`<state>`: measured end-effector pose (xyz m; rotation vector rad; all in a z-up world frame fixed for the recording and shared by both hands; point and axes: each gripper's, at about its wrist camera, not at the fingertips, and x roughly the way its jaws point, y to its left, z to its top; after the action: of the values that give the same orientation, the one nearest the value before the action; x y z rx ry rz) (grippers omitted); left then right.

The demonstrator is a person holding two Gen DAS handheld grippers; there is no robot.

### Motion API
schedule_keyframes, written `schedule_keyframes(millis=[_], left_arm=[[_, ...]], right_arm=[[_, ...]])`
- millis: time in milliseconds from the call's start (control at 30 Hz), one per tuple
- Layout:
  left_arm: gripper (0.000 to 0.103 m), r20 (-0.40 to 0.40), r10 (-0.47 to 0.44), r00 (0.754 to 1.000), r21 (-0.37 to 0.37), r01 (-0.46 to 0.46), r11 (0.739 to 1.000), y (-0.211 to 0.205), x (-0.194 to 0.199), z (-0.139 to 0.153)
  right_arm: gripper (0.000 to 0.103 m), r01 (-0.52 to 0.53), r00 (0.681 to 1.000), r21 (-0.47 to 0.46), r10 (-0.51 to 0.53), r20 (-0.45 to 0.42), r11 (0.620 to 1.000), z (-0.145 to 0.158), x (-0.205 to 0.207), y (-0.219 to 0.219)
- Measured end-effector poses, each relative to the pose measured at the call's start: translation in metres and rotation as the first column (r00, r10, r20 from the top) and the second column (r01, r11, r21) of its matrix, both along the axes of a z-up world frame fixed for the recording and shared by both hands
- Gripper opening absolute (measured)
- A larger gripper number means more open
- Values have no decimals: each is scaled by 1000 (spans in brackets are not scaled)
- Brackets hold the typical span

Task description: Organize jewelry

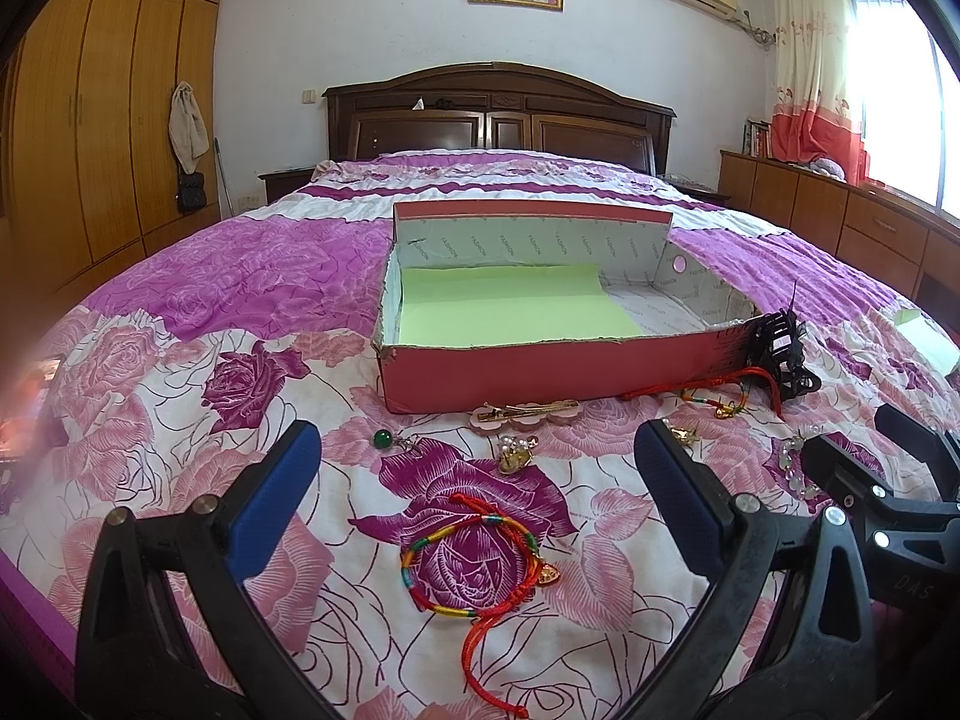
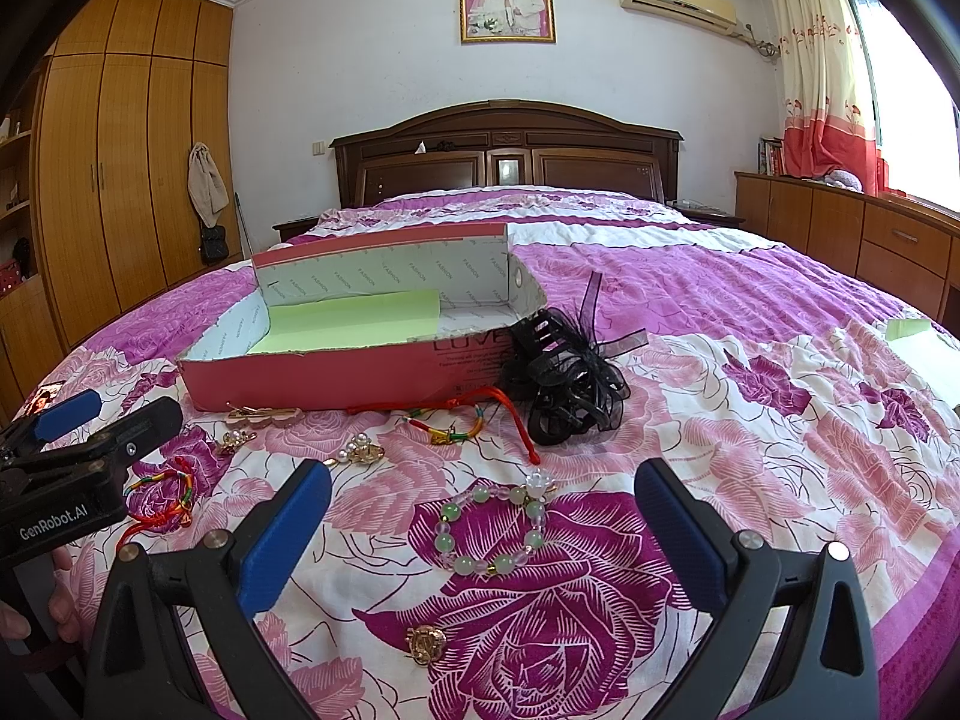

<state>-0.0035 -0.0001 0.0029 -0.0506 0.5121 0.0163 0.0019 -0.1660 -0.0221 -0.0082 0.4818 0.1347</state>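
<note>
A red open box [image 1: 540, 369] lined with green paper [image 1: 510, 306] lies on the flowered bedspread; it also shows in the right wrist view [image 2: 312, 381]. My left gripper [image 1: 477, 456] is open and empty above a multicoloured cord bracelet [image 1: 474, 564]. My right gripper [image 2: 483, 492] is open and empty over a green and clear bead bracelet [image 2: 492, 525]. A gold ring [image 2: 426, 643] lies nearer. A second cord bracelet [image 2: 462, 420], a gold hair clip [image 1: 525, 411], pearl brooches [image 2: 357, 450] and a green bead earring [image 1: 384, 438] lie by the box.
A black ribbon claw clip [image 2: 564, 378] leans on the box's right front corner. A green paper piece [image 2: 906, 327] lies at the right. The left gripper's body [image 2: 78, 468] shows at the left of the right wrist view. The headboard [image 2: 507, 150] stands at the back.
</note>
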Motion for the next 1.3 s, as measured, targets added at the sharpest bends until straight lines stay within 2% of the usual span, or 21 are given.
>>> schedule_keyframes(millis=[233,500,800,1000,1167,1300], left_arm=[[98,7,8,1000,-26,-8,1000,9,1,8],[98,-56,-12,998,-36,10,999,9,18,13],[97,-148,-26,989,-11,25,1000,1,46,14],[97,-262,-36,964,0,37,999,-11,74,3],[96,-352,-28,936,-7,27,1000,-20,94,-11],[92,-392,-1,920,-6,-1,1000,-21,106,-19]], right_arm=[[103,3,1000,-7,-2,9,1000,2,-2,1],[103,-2,1000,5,2,11,1000,14,-1,-3],[103,67,995,80,-61,-76,994,34,11,-36],[103,118,989,151,-103,-103,981,43,15,-64],[103,115,988,177,-94,-122,978,43,19,-72],[103,108,988,190,-84,-128,976,40,21,-74]])
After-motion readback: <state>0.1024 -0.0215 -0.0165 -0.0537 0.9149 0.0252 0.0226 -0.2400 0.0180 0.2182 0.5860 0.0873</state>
